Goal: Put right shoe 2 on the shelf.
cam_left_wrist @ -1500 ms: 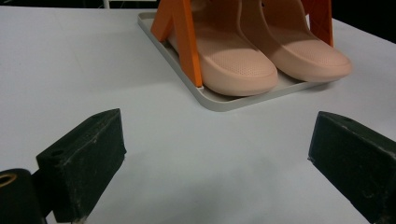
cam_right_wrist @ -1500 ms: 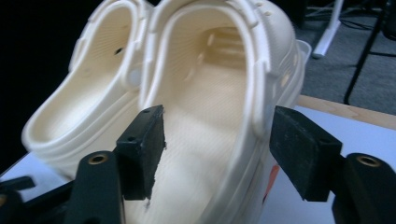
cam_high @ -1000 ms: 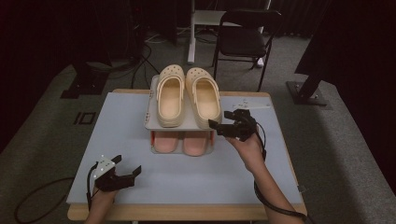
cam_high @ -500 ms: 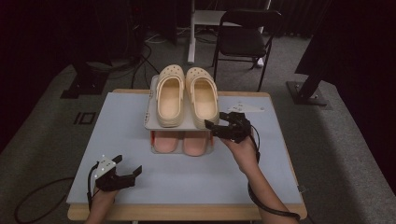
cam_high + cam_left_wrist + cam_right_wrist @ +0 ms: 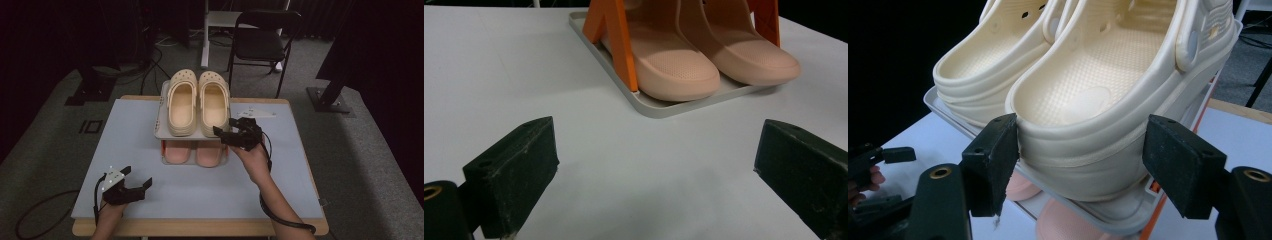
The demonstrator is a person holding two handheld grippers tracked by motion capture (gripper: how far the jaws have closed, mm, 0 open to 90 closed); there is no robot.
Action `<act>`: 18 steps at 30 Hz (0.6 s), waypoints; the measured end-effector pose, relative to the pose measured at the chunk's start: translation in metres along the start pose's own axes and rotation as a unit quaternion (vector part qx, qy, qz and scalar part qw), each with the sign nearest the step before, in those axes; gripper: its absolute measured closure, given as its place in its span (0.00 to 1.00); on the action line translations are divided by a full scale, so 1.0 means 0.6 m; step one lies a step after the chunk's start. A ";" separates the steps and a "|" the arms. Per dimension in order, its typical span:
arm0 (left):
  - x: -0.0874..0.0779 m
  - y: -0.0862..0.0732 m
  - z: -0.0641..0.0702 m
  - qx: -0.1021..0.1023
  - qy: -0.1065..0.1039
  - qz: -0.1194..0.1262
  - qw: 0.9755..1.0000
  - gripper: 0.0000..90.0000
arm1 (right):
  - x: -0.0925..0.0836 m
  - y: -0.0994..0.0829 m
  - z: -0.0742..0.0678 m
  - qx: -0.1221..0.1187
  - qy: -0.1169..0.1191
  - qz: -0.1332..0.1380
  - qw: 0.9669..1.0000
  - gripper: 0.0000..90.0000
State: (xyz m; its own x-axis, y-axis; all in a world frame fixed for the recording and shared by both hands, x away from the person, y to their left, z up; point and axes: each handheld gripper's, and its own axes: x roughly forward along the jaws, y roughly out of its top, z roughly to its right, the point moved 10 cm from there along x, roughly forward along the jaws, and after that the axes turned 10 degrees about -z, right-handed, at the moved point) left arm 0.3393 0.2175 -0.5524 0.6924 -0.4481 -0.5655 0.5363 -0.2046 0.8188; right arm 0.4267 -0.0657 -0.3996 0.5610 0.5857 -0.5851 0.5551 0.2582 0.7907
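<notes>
A pair of cream clogs stands on the top shelf (image 5: 159, 132) of a small two-level rack, the left clog (image 5: 181, 102) beside the right clog (image 5: 214, 102). Two pink shoes (image 5: 176, 152) sit on the lower tray (image 5: 659, 107) between orange uprights (image 5: 621, 42). My right gripper (image 5: 226, 128) reaches in level from the right. Its jaws have just been closing and now hold the right clog's heel (image 5: 1078, 125) between both pads, the clog still resting on the shelf. My left gripper (image 5: 138, 176) rests low near the table's front left, open, with nothing between its jaws (image 5: 656, 165).
The rack stands mid-table on a pale blue top (image 5: 125, 135). A flat grey plate (image 5: 255, 113) lies behind my right hand. A black folding chair (image 5: 260, 42) and a stand foot (image 5: 330, 102) are on the floor beyond the table.
My right gripper has edged left and in toward the rack, bringing its jaws around the right clog's heel. The left gripper has stayed where it was.
</notes>
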 end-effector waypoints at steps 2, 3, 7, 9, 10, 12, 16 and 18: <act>0.000 0.000 0.000 0.000 0.000 -0.001 1.000 0.04 | 0.003 0.003 -0.003 0.005 0.008 0.002 1.000 0.33; 0.000 -0.001 -0.001 0.001 0.001 -0.002 1.000 0.04 | 0.005 0.003 -0.005 0.004 0.011 -0.001 1.000 0.33; 0.000 -0.001 -0.001 0.000 0.001 -0.002 1.000 0.04 | 0.009 0.009 -0.005 -0.002 0.004 -0.002 1.000 0.31; 0.000 -0.001 -0.001 0.001 0.001 -0.002 1.000 0.04 | 0.009 0.009 -0.002 -0.003 0.005 -0.003 1.000 0.29; 0.000 -0.001 -0.002 0.000 0.001 -0.001 1.000 0.04 | 0.009 0.010 0.000 -0.007 0.007 -0.003 1.000 0.28; -0.001 -0.001 -0.003 0.000 0.001 -0.001 1.000 0.04 | 0.009 0.010 0.002 -0.009 0.009 -0.002 1.000 0.25; -0.002 -0.002 -0.005 -0.006 0.003 0.001 1.000 0.04 | 0.011 0.002 0.010 -0.041 -0.012 -0.002 0.999 0.14; -0.001 -0.002 -0.004 -0.003 0.002 -0.001 1.000 0.04 | 0.006 -0.001 0.013 -0.036 -0.009 0.008 0.999 0.14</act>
State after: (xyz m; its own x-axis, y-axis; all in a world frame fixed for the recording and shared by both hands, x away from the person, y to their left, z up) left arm 0.3393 0.2201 -0.5534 0.6932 -0.4451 -0.5668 0.5404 -0.1994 0.8175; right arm 0.4332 -0.0700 -0.4035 0.5810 0.5758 -0.5752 0.5002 0.3048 0.8105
